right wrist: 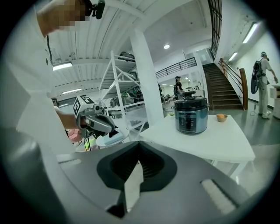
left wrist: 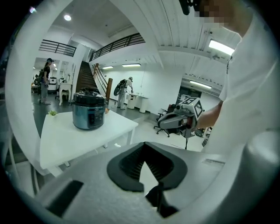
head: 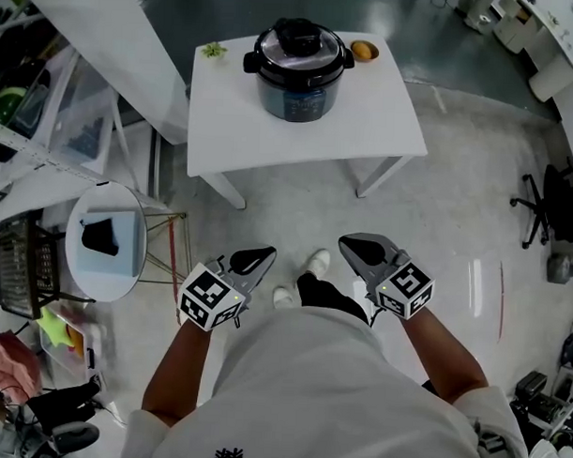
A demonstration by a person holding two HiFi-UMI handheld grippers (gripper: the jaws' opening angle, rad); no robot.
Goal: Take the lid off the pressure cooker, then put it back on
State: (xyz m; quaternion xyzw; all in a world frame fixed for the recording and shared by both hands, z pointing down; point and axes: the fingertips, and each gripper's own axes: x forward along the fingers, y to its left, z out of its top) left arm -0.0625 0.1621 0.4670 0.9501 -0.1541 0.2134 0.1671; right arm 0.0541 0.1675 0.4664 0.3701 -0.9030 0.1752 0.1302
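Steel-blue and round, the pressure cooker [head: 299, 83] stands near the far edge of the white table [head: 271, 138]. Its black lid [head: 299, 38] is seated on top, and a dark control panel faces the person. A small green sprig [head: 214, 51] and a bowl [head: 364, 51] holding something orange flank it. The left gripper [head: 265, 256] and right gripper [head: 348, 242] hover close to the person's body, well apart from the table. Both pairs of jaws are closed together with nothing between them.
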